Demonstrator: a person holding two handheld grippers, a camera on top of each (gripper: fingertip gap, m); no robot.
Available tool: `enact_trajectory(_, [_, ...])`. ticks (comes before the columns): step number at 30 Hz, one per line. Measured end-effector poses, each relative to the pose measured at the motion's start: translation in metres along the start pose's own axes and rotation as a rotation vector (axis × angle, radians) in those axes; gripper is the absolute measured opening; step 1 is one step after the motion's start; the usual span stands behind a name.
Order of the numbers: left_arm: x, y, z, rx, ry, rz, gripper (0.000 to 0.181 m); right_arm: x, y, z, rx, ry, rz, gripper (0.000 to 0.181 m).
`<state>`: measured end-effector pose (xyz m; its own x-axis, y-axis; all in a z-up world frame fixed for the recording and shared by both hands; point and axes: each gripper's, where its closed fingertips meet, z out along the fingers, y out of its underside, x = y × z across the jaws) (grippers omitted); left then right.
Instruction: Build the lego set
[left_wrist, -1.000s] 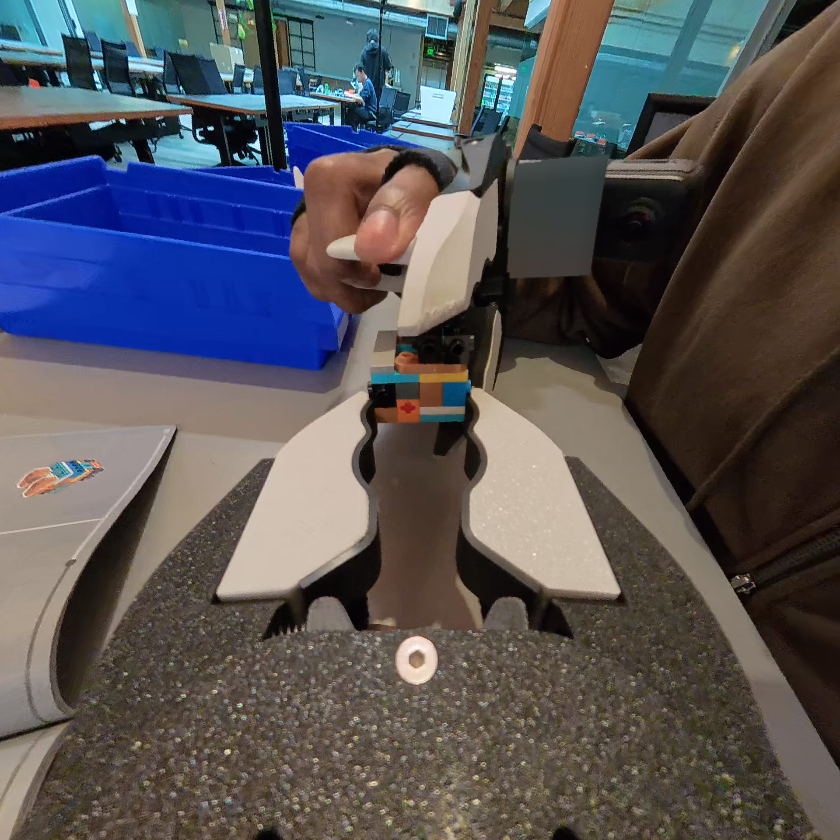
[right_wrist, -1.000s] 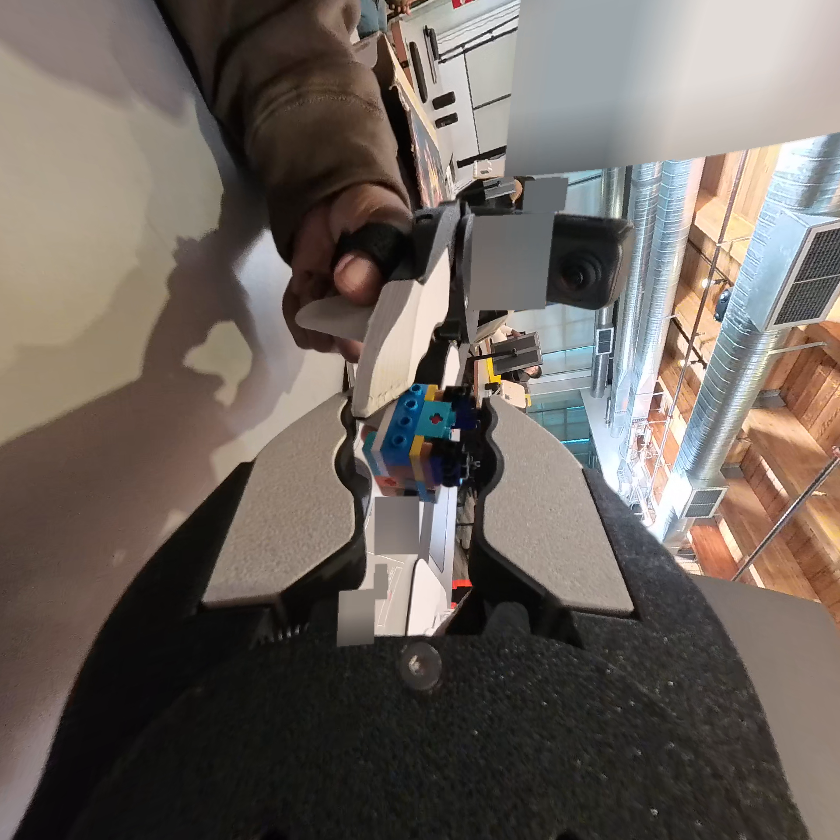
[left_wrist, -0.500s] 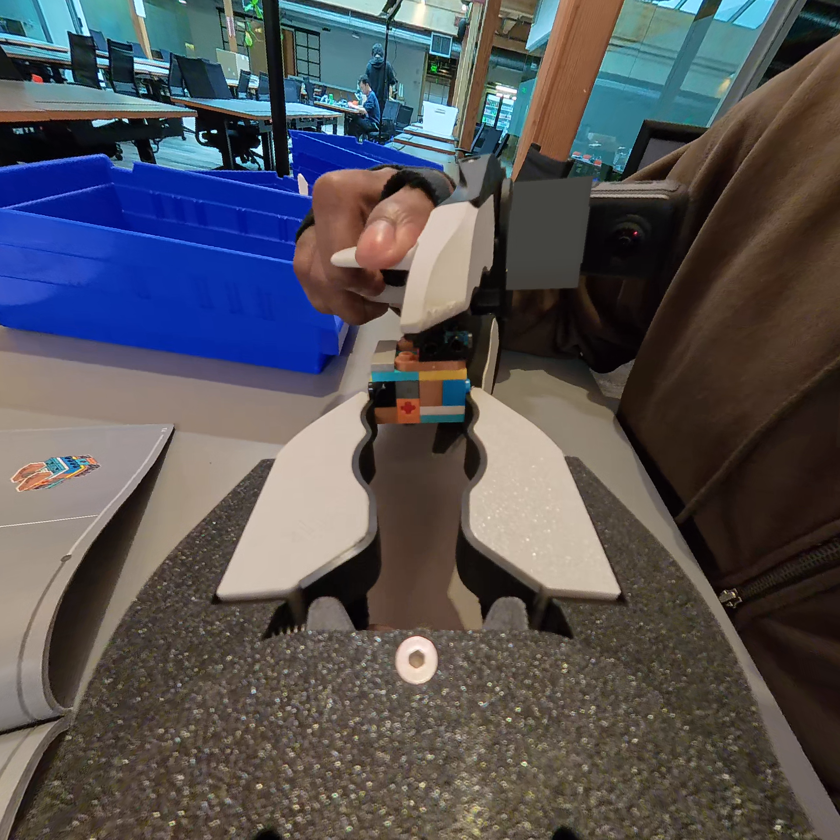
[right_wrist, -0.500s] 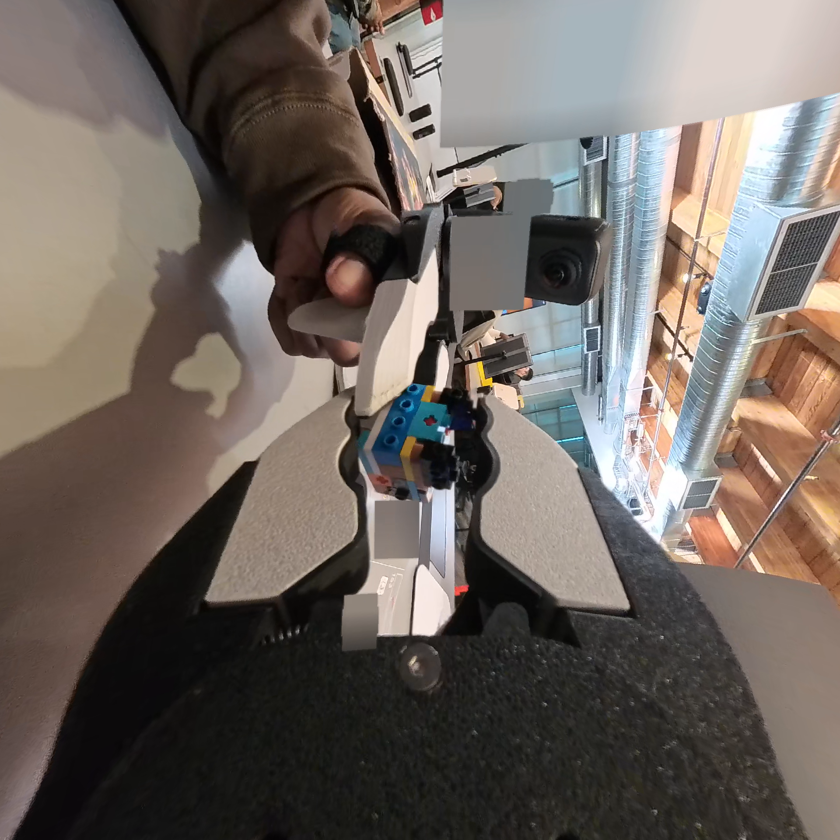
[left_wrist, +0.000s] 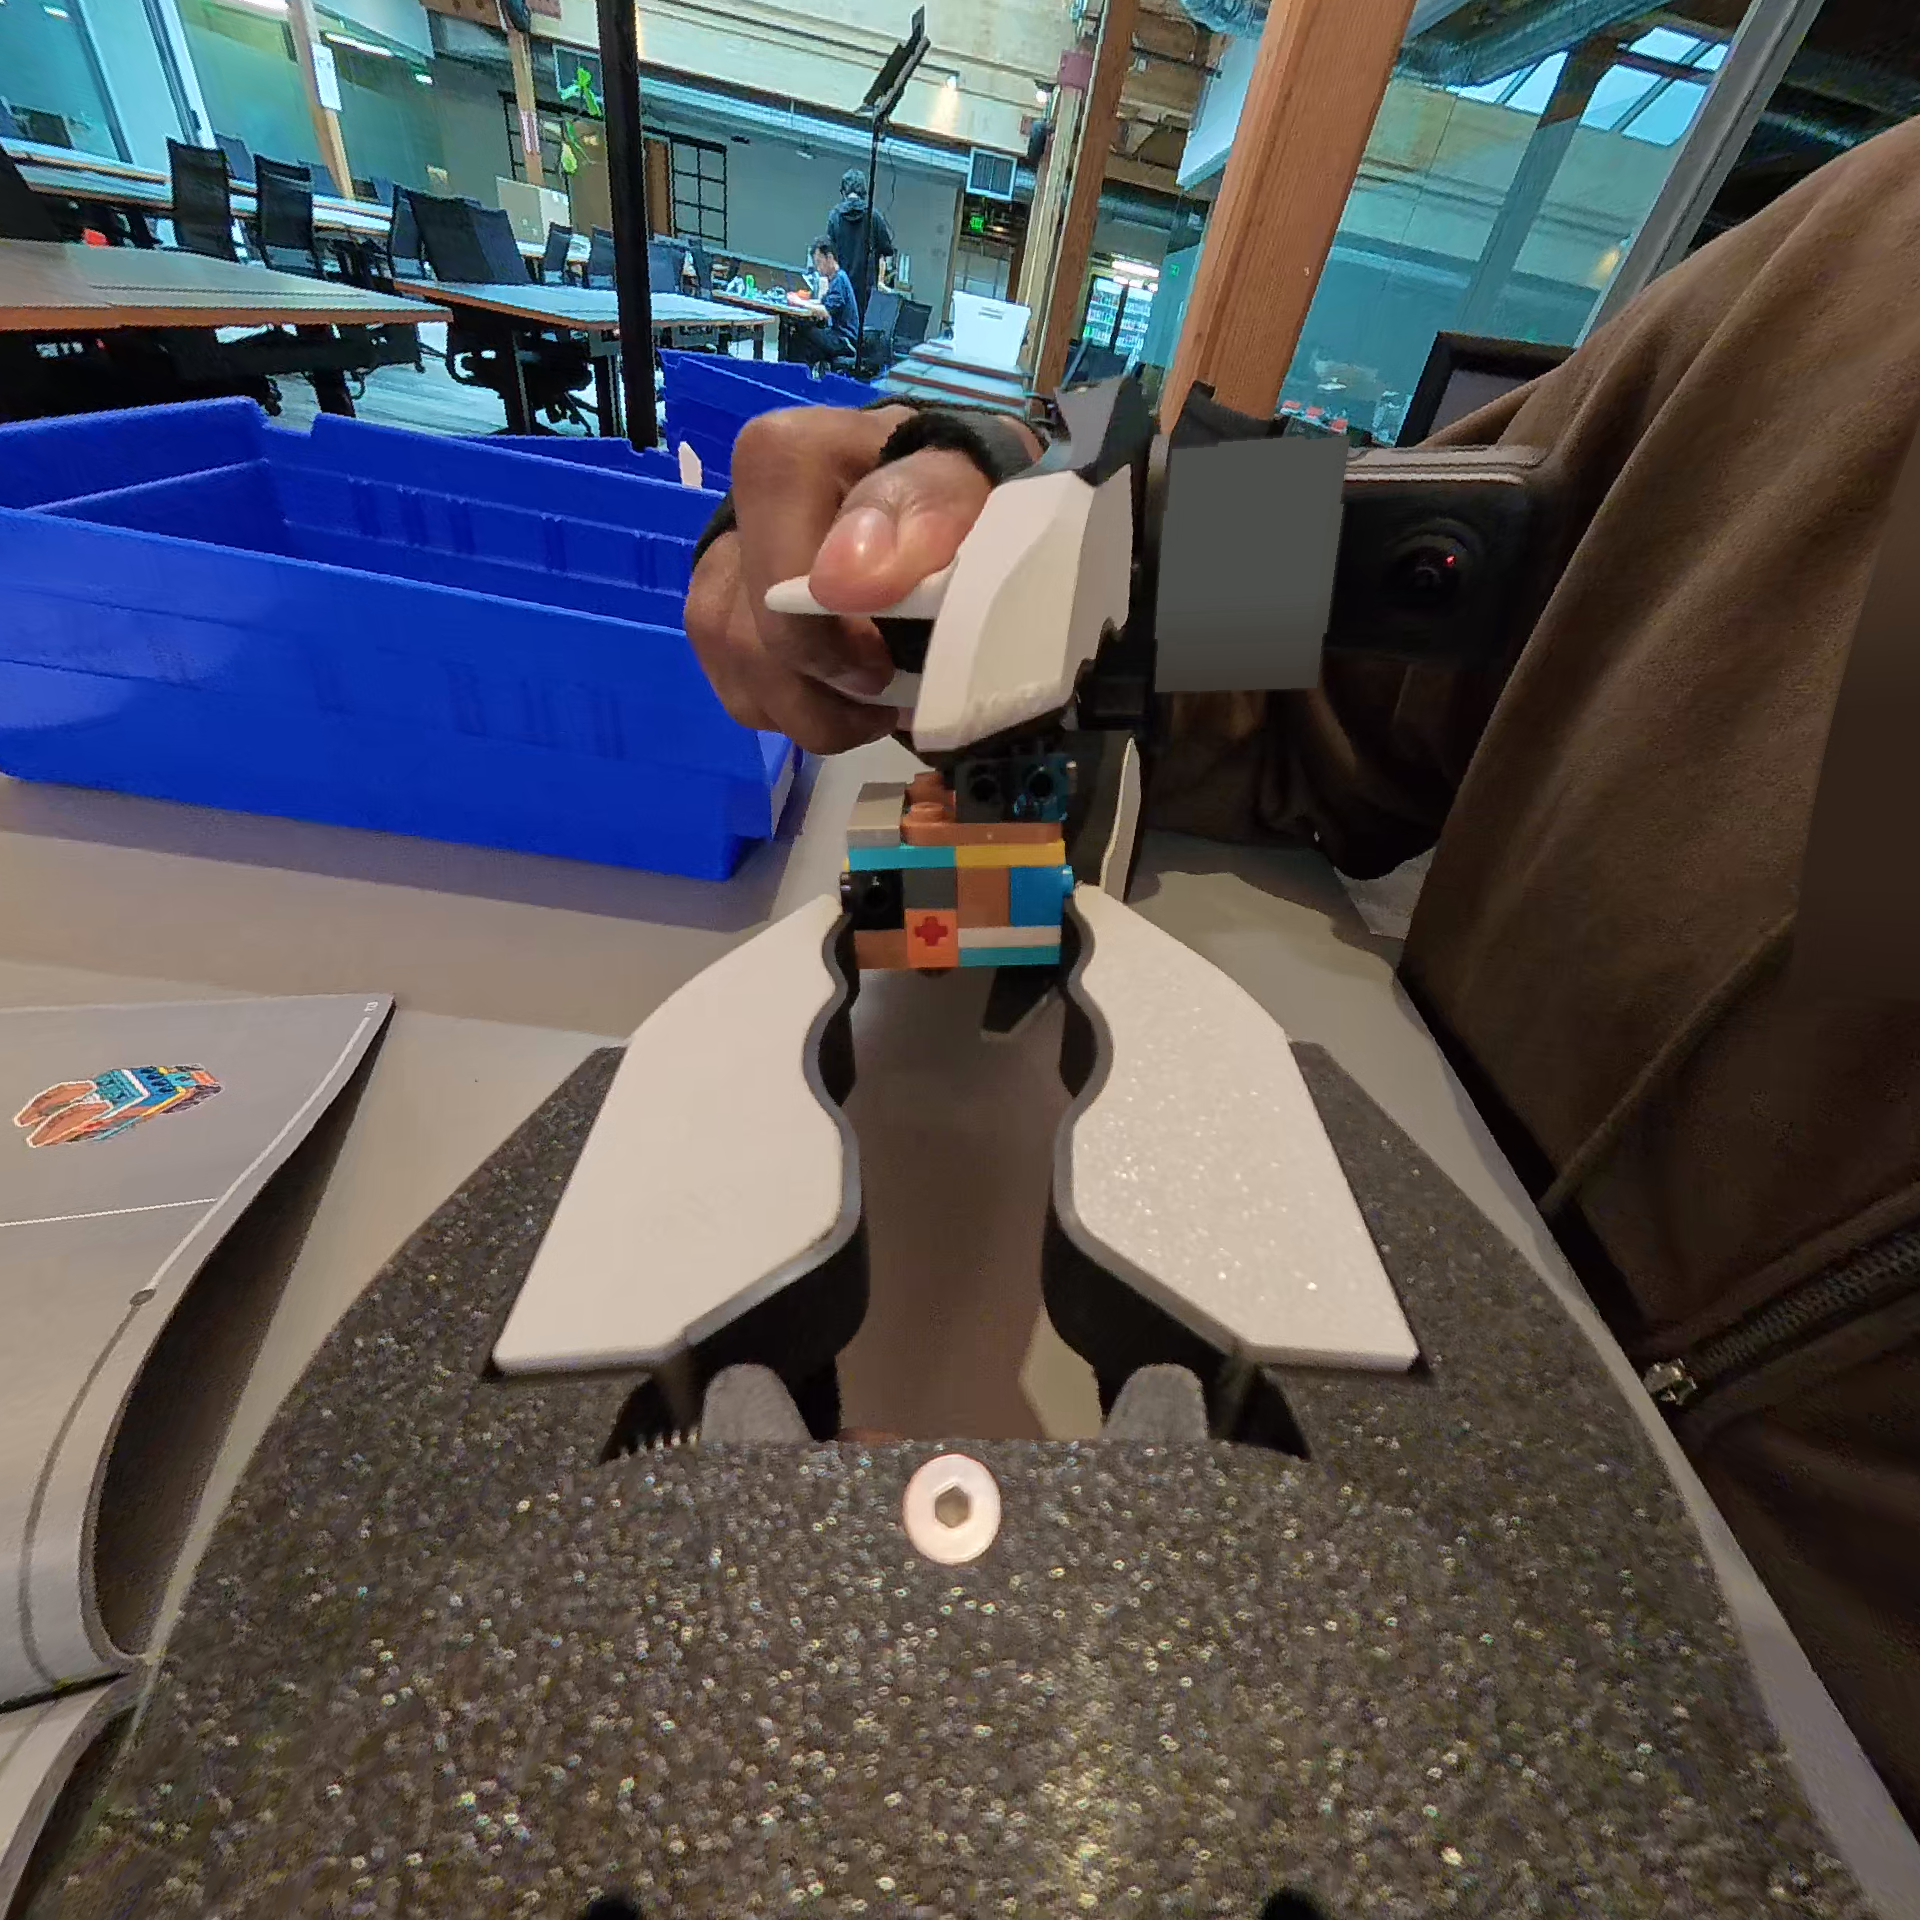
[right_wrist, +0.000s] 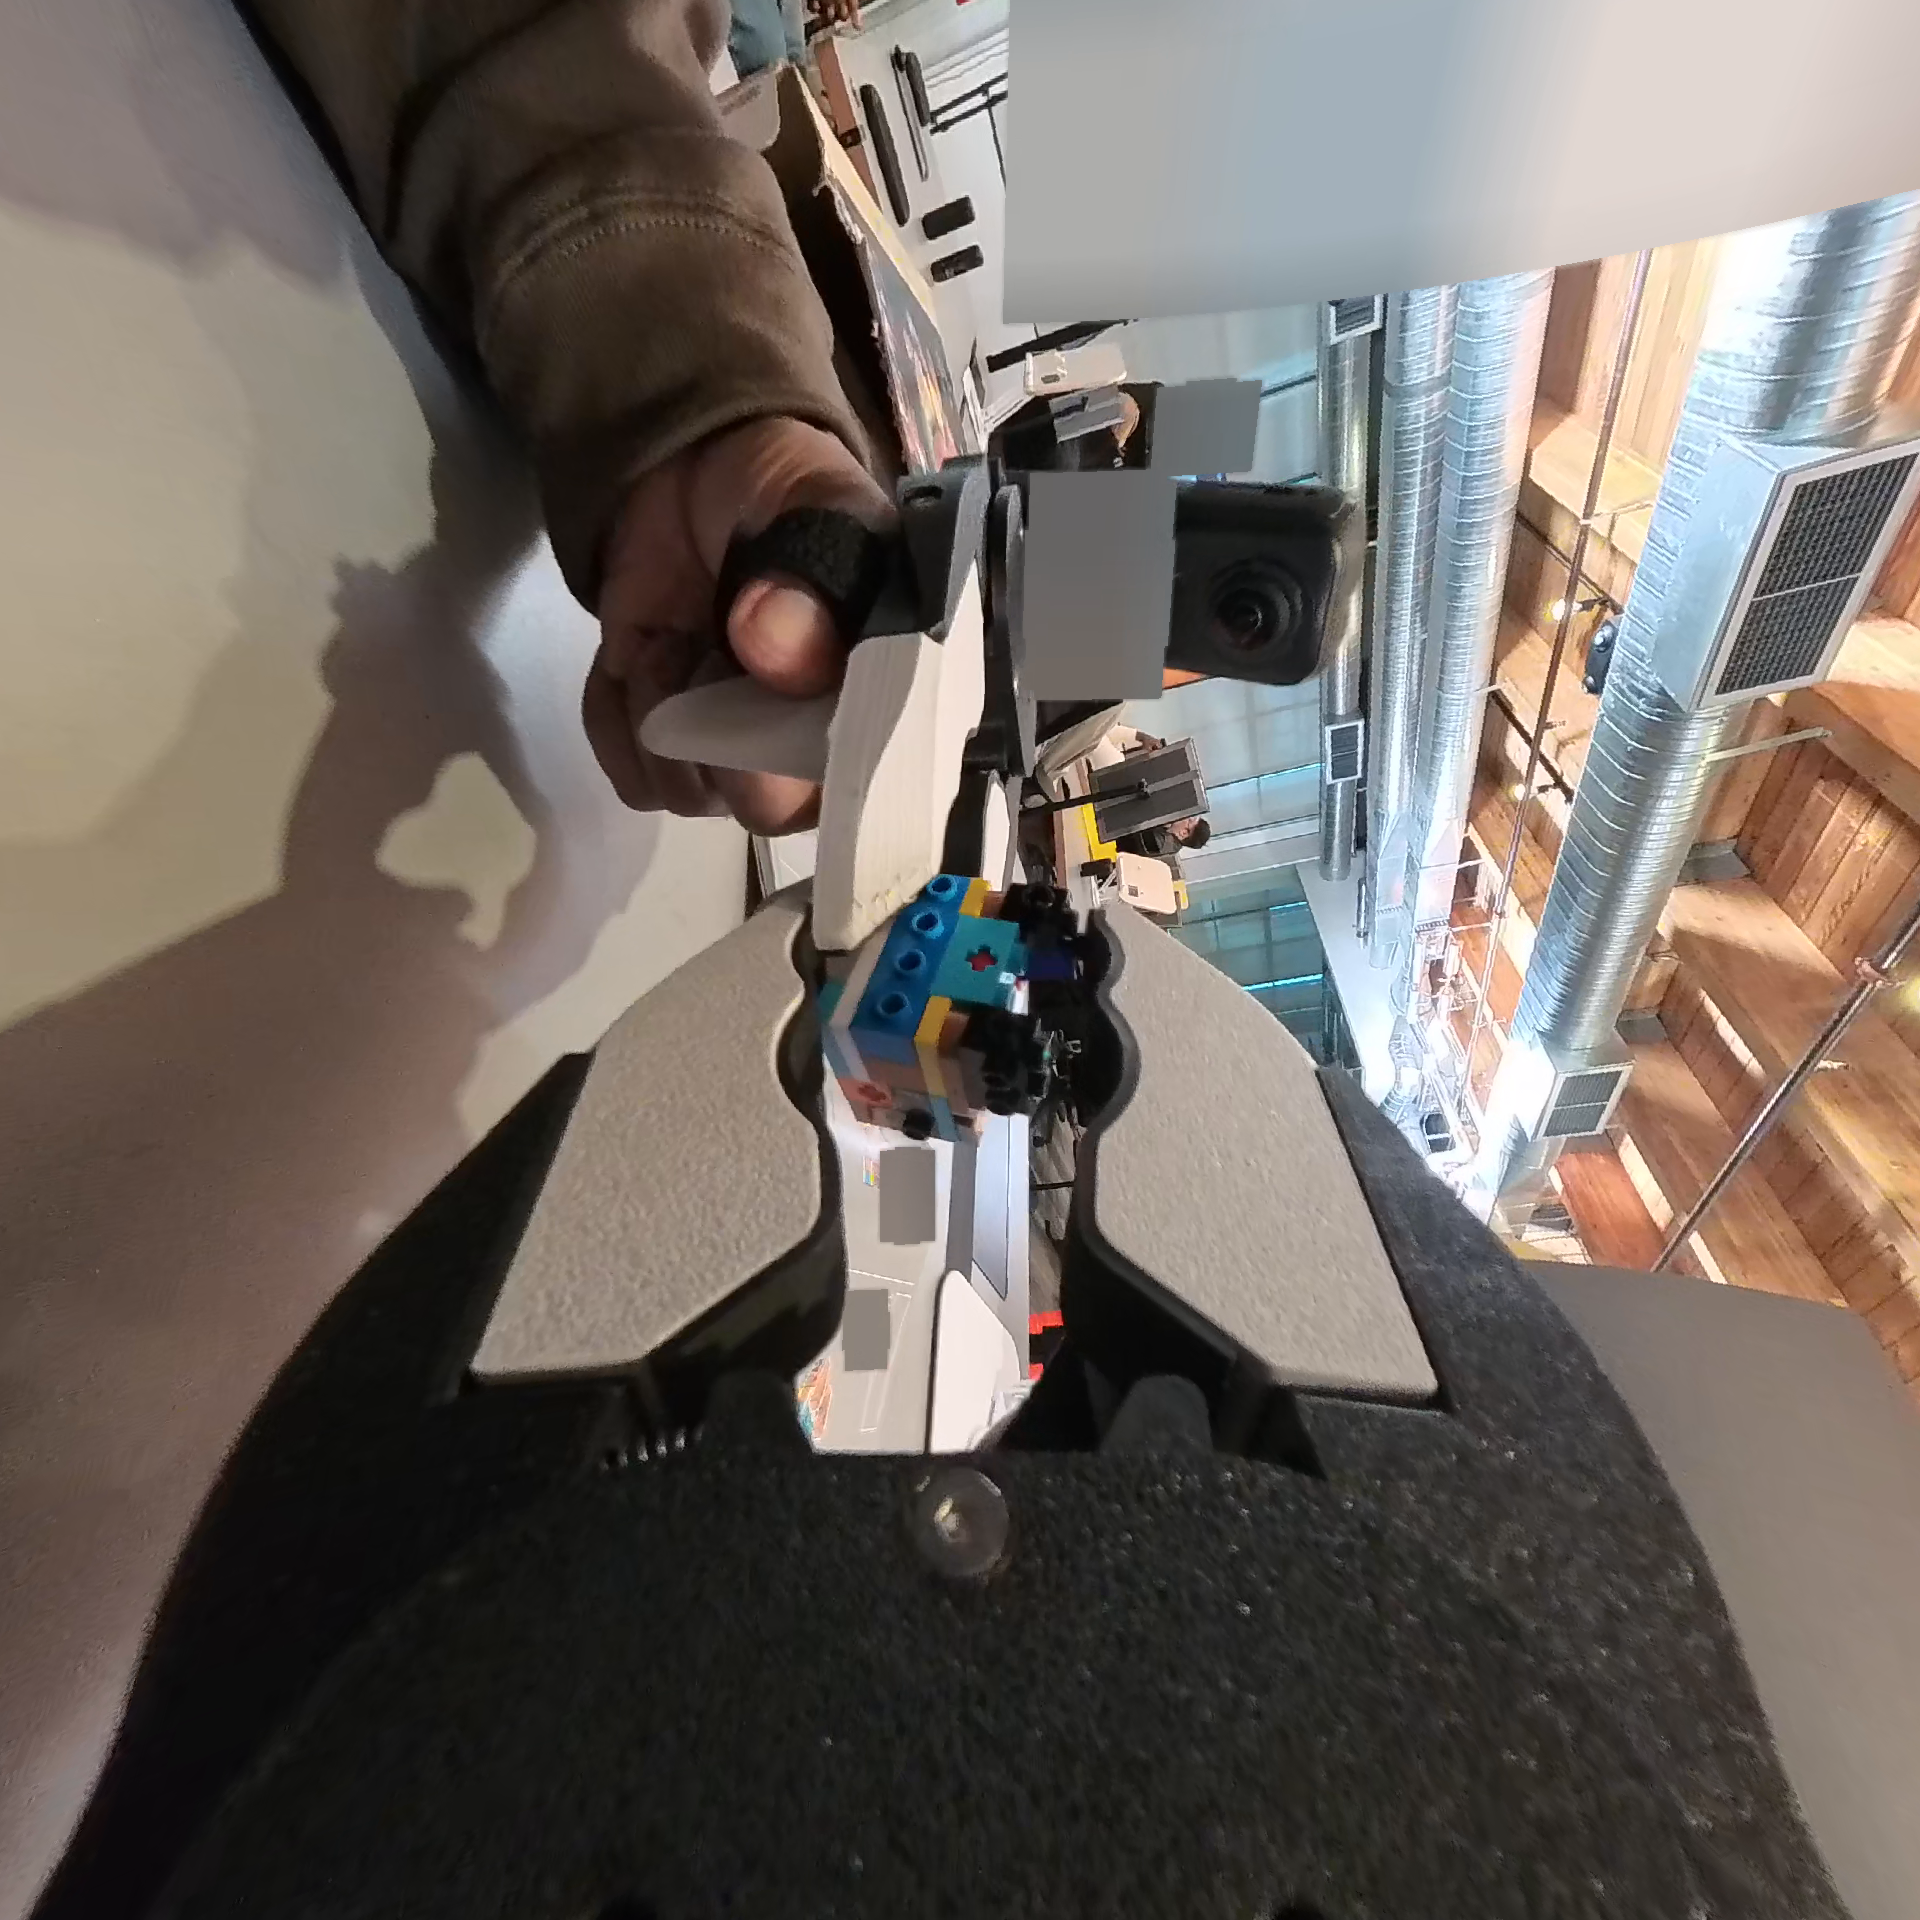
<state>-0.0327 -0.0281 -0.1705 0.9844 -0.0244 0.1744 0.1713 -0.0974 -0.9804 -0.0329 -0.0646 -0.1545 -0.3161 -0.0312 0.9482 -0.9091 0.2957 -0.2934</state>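
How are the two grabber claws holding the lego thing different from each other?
1. The left gripper lies level, low over the table; the right gripper reaches down from above.
2. The left gripper clamps the colourful lego block by its two sides; the right gripper pinches the black pieces on top.

Both are shut on the same build, with the same pale fingers.
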Motion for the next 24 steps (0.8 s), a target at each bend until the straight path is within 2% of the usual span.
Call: enact_trajectory(24, [0.0, -0.0048, -0.0002, 0.045, 0.002, -0.016, 0.036, 0.0038, -0.0001, -0.0023, 0.008, 0.007, 0.025, 0.045])
